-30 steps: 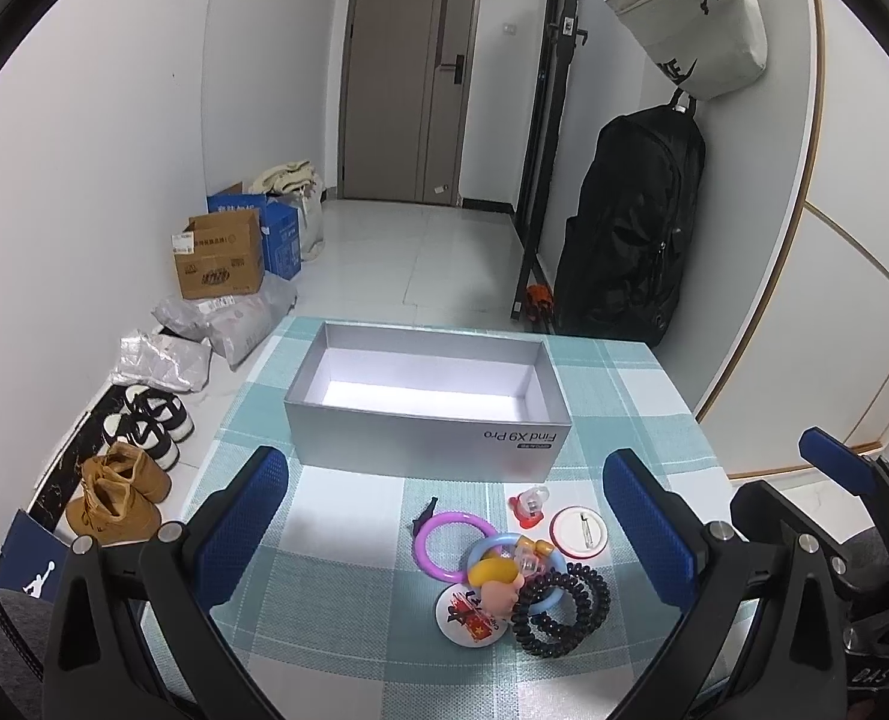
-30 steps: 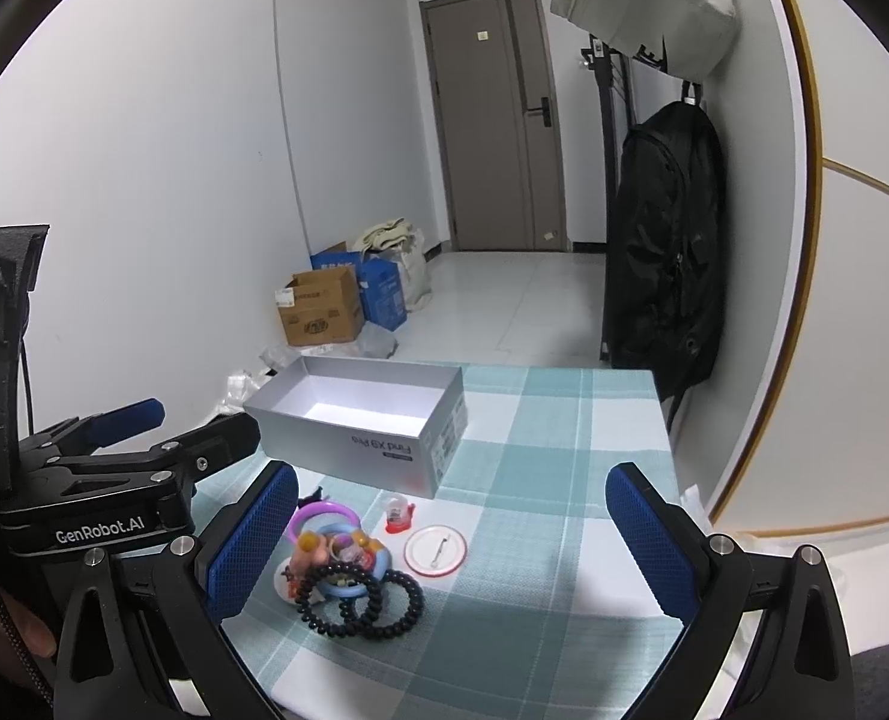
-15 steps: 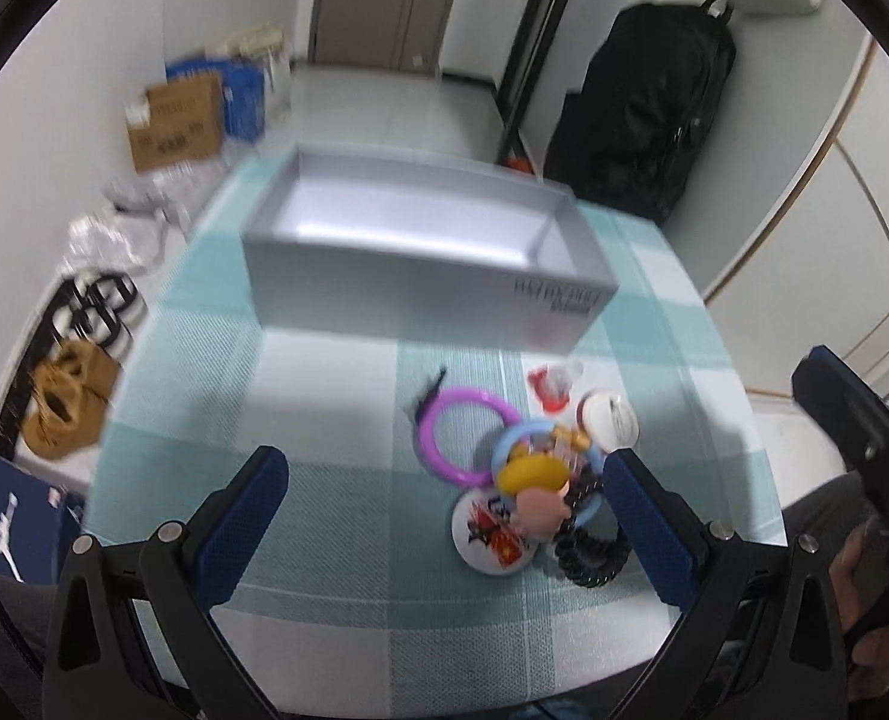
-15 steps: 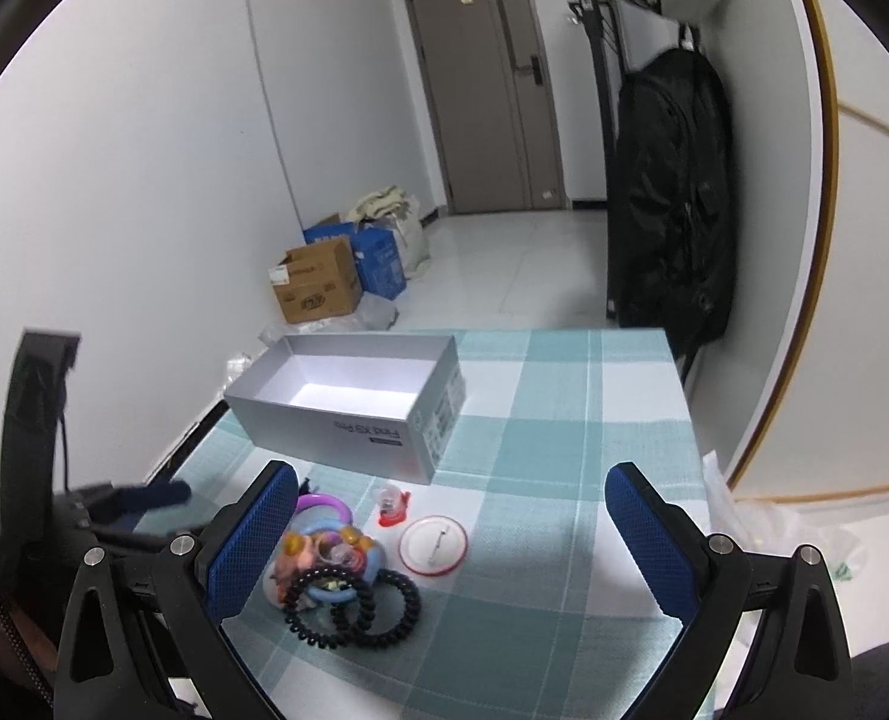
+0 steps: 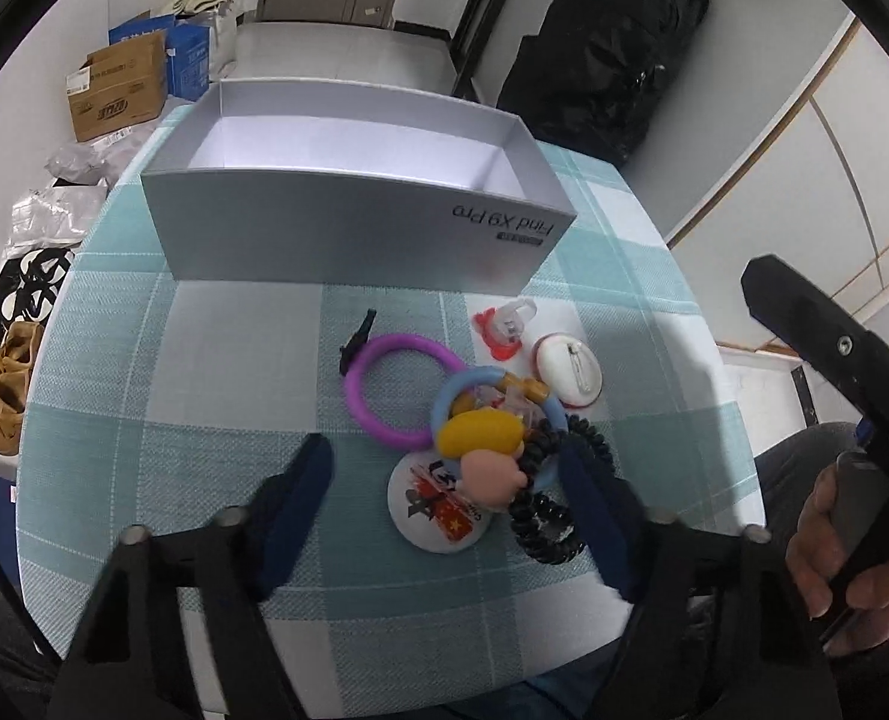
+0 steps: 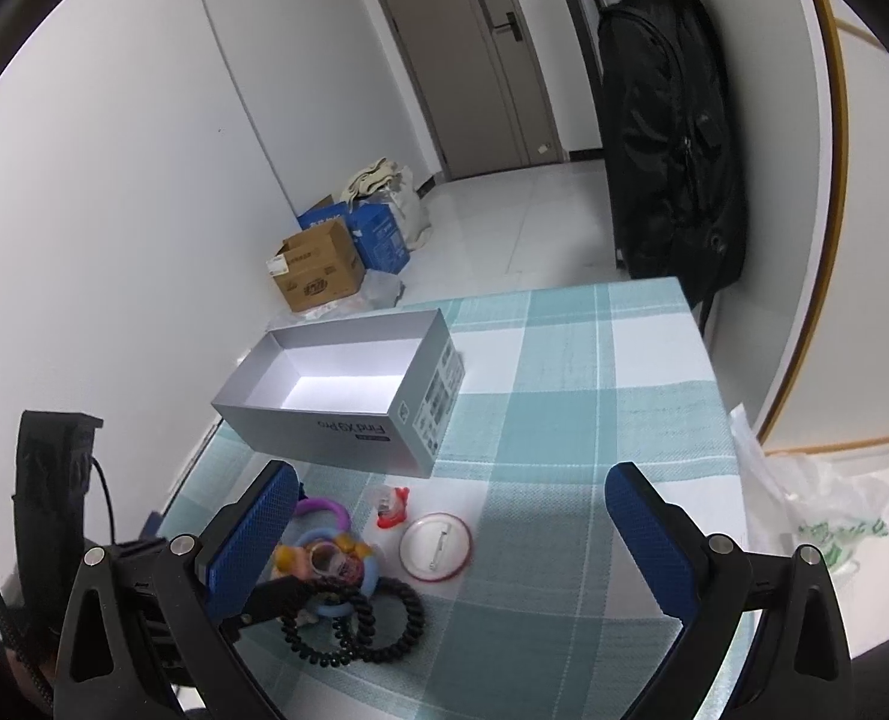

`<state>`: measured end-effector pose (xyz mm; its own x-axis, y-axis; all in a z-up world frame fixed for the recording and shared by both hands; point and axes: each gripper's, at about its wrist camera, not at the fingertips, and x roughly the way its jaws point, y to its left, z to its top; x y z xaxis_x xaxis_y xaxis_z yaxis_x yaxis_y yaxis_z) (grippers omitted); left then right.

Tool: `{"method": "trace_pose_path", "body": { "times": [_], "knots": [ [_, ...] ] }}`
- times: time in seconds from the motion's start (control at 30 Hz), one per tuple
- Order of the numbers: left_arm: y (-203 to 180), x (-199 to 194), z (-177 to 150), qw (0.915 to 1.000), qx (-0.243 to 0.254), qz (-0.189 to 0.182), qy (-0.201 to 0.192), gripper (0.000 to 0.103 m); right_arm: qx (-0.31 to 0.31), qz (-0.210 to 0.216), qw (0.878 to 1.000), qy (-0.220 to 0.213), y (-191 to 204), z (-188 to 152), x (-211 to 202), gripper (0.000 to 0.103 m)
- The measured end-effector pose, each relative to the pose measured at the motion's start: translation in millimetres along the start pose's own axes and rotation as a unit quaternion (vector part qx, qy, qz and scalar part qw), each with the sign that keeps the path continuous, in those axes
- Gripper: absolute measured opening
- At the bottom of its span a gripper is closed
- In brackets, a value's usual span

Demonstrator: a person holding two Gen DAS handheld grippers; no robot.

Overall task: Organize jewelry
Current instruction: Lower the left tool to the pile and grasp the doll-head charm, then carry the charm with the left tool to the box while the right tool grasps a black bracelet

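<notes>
A pile of trinkets lies on the checked tablecloth: a purple ring [image 5: 384, 387], a blue ring with a yellow and pink figure [image 5: 483, 441], a printed round badge [image 5: 438, 507], black coil hair ties [image 5: 549, 516], a white badge [image 5: 567, 369] and a small red clip [image 5: 501, 327]. An open grey box [image 5: 348, 222] stands behind them, empty. My left gripper [image 5: 444, 468] is open low over the pile, fingers either side of the figure and printed badge. My right gripper [image 6: 450, 510] is open, above the pile [image 6: 336, 570] and white badge [image 6: 435, 546], with the box [image 6: 336, 396] beyond.
The table edge [image 5: 738, 396] runs close on the right. A black backpack [image 6: 672, 138] hangs on the wall beyond the table. Cardboard boxes [image 5: 117, 87], bags and shoes [image 5: 6, 384] lie on the floor at the left. A plastic bag [image 6: 816, 510] sits at the right.
My left gripper has tilted down and dropped onto the pile, and its fingers have come closer together. My right gripper has tilted down slightly, staying open.
</notes>
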<state>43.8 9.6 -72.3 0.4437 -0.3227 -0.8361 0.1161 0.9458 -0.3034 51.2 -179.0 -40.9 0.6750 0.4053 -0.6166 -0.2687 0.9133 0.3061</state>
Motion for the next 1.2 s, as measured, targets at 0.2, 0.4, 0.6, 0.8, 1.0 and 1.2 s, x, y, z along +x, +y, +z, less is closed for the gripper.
{"method": "trace_pose_path", "body": {
  "times": [0.2, 0.4, 0.6, 0.8, 1.0, 1.2],
  "knots": [
    [-1, 2, 3, 0.9997, -0.001, -0.025, 0.004, 0.031, -0.006, -0.001, 1.000, 0.001, 2, -1, 0, 0.103],
    [-1, 5, 3, 0.9996, 0.006, -0.023, 0.013, 0.026, -0.009, -0.001, 1.000, 0.002, 4, -2, 0, 0.103],
    [-1, 4, 2, 0.9997, 0.010, -0.018, 0.009, 0.023, -0.009, -0.002, 1.000, 0.001, 4, -2, -1, 0.103],
    [2, -4, 3, 0.9996, 0.003, -0.027, -0.009, 0.023, -0.013, -0.002, 1.000, 0.010, 5, -5, 0, 0.103],
    [11, -18, 6, 0.9983, -0.019, -0.041, -0.036, 0.023, -0.036, 0.021, 0.998, 0.054, 15, -18, 5, 0.090],
    [20, -28, 11, 0.9962, -0.044, -0.043, -0.061, 0.023, -0.096, 0.051, 0.988, 0.110, 42, -43, 19, 0.087]
  ]
}}
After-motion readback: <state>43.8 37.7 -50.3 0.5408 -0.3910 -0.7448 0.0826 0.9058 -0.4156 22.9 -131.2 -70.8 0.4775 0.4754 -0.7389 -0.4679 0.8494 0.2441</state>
